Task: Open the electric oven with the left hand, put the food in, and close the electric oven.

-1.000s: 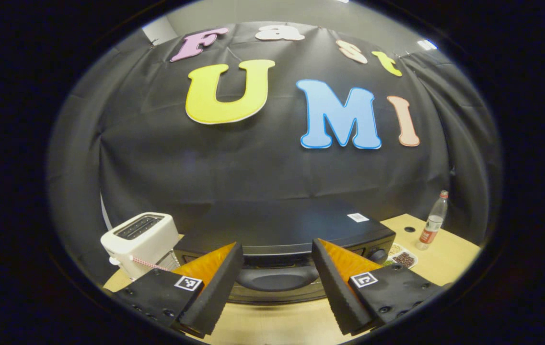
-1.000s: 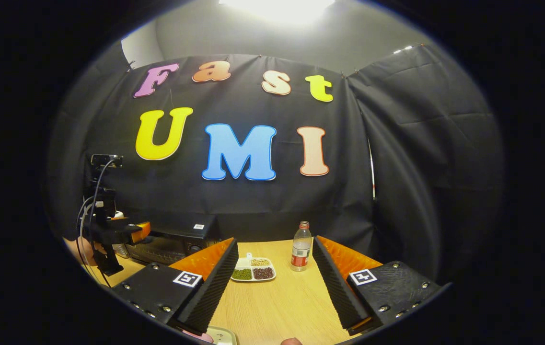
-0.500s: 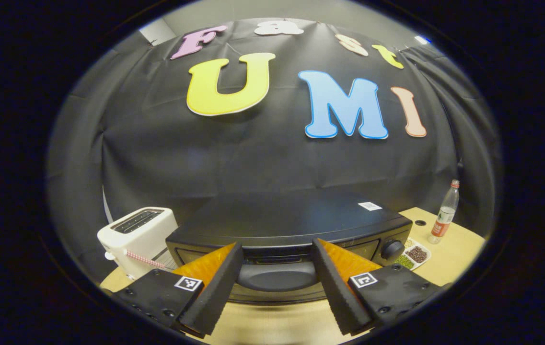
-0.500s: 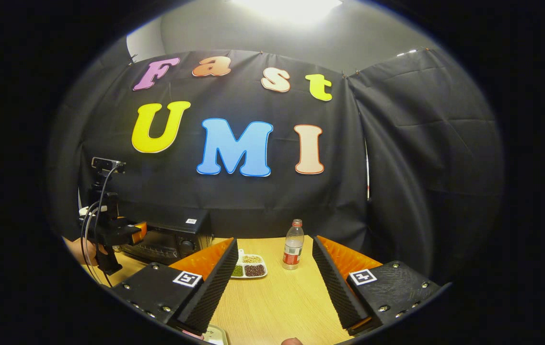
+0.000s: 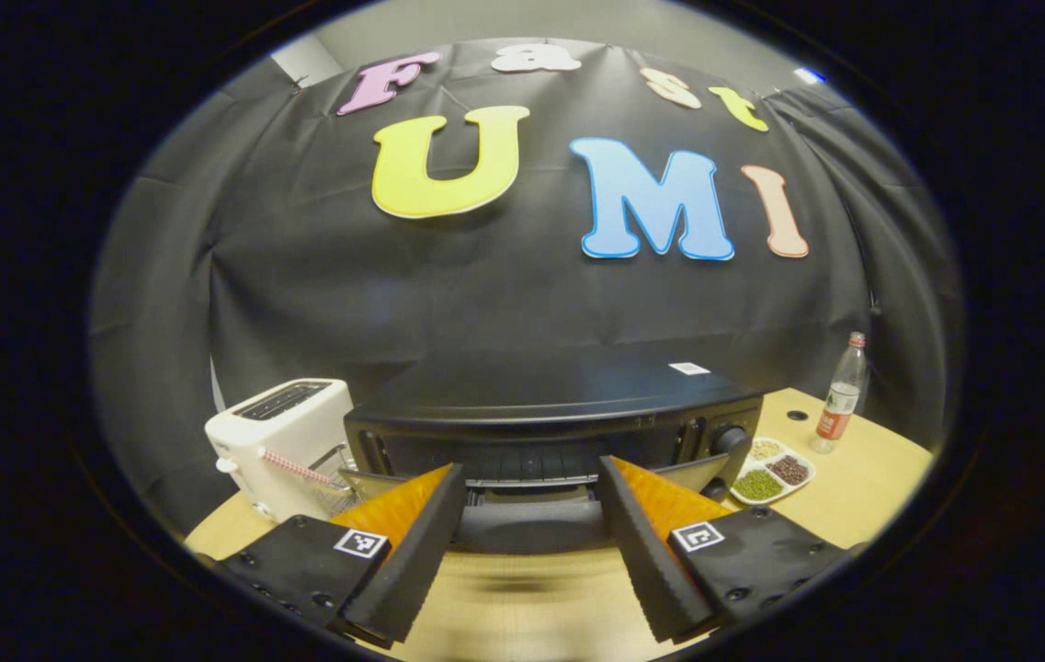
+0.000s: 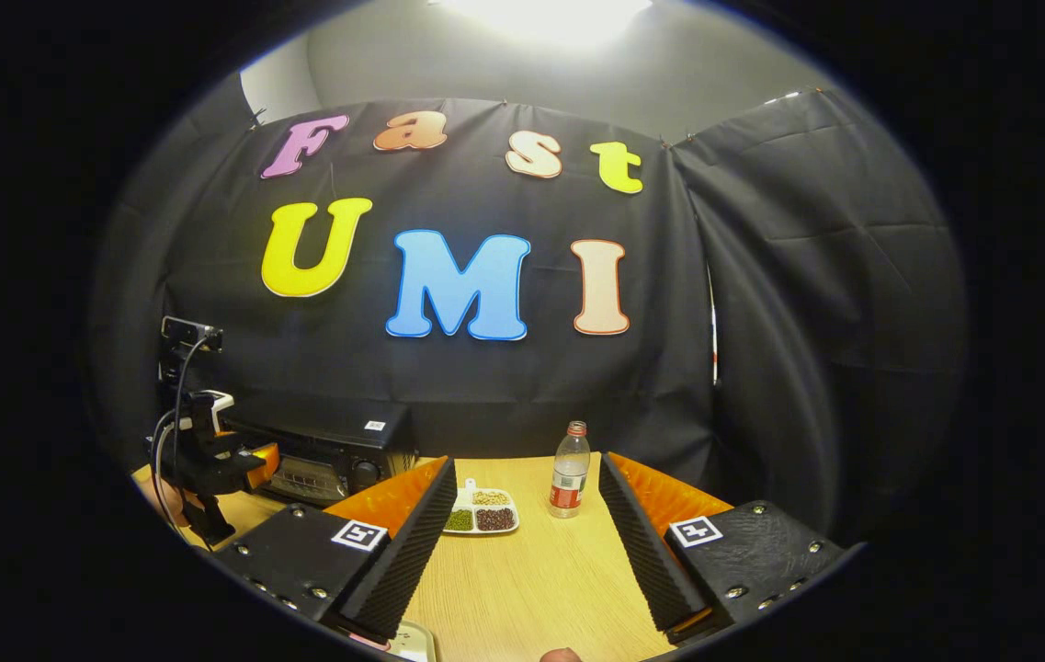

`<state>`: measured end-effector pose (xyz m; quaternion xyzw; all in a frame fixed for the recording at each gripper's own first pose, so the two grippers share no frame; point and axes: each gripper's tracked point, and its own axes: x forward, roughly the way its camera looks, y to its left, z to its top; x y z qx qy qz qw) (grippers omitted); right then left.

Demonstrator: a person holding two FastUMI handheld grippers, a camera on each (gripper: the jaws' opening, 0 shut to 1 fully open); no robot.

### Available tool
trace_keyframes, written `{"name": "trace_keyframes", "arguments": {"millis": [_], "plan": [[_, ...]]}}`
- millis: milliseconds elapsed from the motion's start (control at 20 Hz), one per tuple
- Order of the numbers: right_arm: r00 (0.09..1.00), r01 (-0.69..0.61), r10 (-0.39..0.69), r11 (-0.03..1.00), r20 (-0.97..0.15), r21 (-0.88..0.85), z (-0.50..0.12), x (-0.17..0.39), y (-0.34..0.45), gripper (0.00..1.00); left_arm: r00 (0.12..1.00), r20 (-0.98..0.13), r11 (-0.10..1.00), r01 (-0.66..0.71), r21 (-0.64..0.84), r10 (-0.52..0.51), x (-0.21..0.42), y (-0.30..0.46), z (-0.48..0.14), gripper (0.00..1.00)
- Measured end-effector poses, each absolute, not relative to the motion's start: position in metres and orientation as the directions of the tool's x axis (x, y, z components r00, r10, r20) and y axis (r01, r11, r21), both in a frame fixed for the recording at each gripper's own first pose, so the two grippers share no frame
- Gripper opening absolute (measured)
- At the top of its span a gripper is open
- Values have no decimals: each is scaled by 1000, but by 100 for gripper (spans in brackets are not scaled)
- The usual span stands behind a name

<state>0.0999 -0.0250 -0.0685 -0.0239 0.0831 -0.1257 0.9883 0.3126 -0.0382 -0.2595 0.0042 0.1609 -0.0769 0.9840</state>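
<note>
Left hand-held gripper (image 5: 531, 542), bottom centre of the left gripper view: jaws spread wide, straddling the oven door handle (image 5: 529, 529) without pinching it. Electric oven (image 5: 559, 418) at centre, door tipped partly down, rack visible. Judgement: keep hooking the handle along the hinge arc, slowly, until the door lies flat. Right hand-held gripper (image 6: 527, 561) open, holding nothing, over the table (image 6: 531, 570). Toaster (image 5: 288, 441) lower left; bean tray (image 5: 772, 473) and bottle (image 5: 839, 395) lower right. Black cloth wall behind.
</note>
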Motion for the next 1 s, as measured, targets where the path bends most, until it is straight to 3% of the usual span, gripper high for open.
{"name": "trace_keyframes", "arguments": {"millis": [50, 950, 1000], "plan": [[956, 237, -245, 969, -159, -68, -68, 100, -25, 96, 936, -319, 988, 152, -17, -149, 308, -38, -261, 100], [975, 146, -157, 986, -156, -80, -58, 80, -20, 96, 899, -423, 992, 124, -6, -115, 239, -35, -311, 97], [977, 138, -150, 987, -155, -84, -59, 80, -19, 96, 893, -434, 992, 124, -13, -117, 235, -35, -316, 100]]}}
